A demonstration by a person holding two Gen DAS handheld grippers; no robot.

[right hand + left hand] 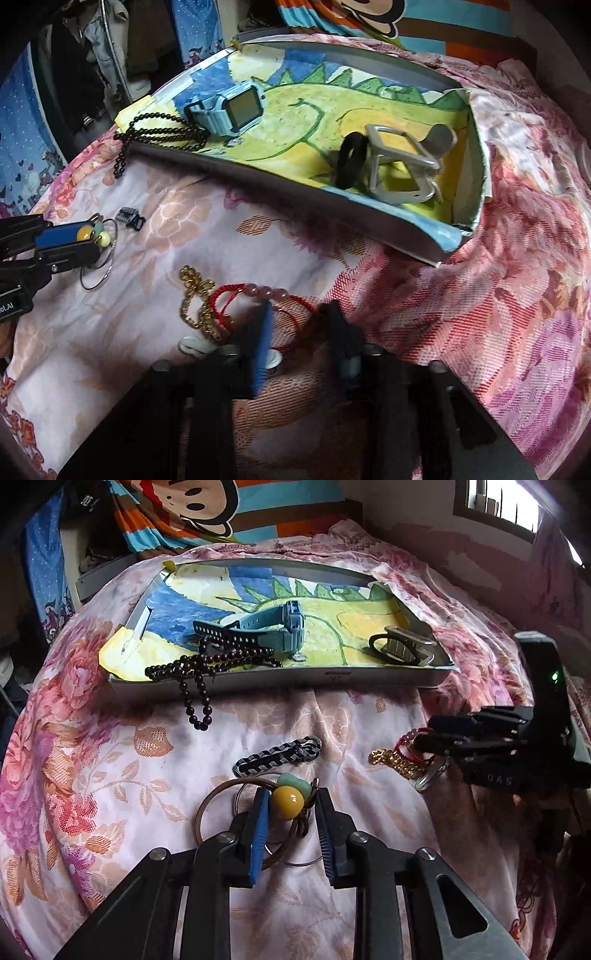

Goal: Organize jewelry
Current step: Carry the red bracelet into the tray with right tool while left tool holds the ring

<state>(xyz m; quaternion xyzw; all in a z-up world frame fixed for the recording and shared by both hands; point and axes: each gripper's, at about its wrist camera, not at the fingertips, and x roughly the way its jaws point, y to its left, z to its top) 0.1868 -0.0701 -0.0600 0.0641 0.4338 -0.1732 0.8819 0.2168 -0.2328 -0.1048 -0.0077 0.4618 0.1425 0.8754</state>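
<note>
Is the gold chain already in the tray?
No, the gold chain lies on the floral bedspread beside the red cord bracelet, outside the tray.

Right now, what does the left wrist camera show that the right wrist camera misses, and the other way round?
Only the left wrist view shows a window at top right and the full length of the flat grey chain bracelet.

Only the right wrist view shows the watch's screen, white shells near its own jaws, and pink beads on the red cord.

Both show the tray holding the blue watch, the black bead string hanging over its edge, the gold chain, and the yellow bead between the left gripper jaws.
</note>
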